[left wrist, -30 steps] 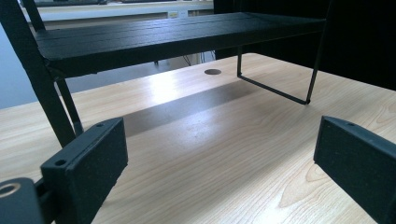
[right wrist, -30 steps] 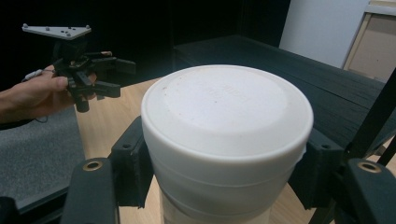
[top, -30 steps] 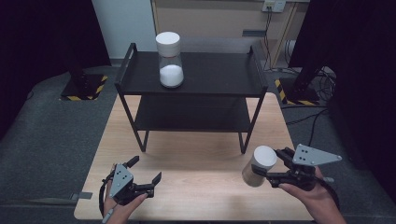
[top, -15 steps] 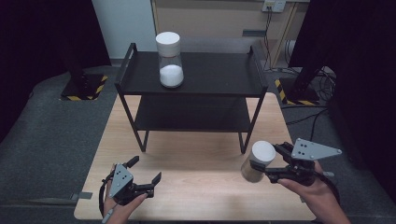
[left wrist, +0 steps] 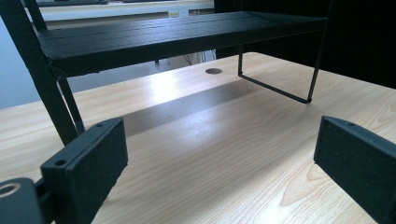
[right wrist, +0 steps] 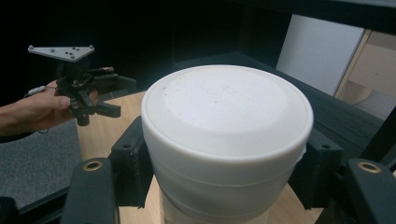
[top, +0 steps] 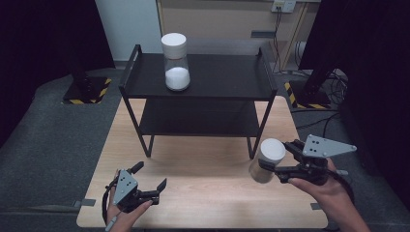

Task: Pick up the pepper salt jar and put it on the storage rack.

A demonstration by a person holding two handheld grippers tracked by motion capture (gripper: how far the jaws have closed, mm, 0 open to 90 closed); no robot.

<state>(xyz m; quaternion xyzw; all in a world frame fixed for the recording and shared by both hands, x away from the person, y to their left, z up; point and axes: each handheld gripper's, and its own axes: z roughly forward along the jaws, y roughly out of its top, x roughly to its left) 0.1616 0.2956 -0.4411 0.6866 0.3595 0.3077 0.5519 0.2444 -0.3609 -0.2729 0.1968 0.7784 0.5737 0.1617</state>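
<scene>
Since a sec ago the right gripper (top: 276, 170) has lifted the jar (top: 266, 161) off the table (top: 203, 193), clamped below the lid, prob heading for the shelf (top: 203, 79) w/ the other jar (top: 176, 62). Left gripper (top: 149, 186) idles, jaws apart.

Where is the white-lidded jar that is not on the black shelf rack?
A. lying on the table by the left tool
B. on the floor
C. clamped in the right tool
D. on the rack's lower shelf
C: the right tool has its jaws closed against both sides of the jar, just under its white lid.
</scene>
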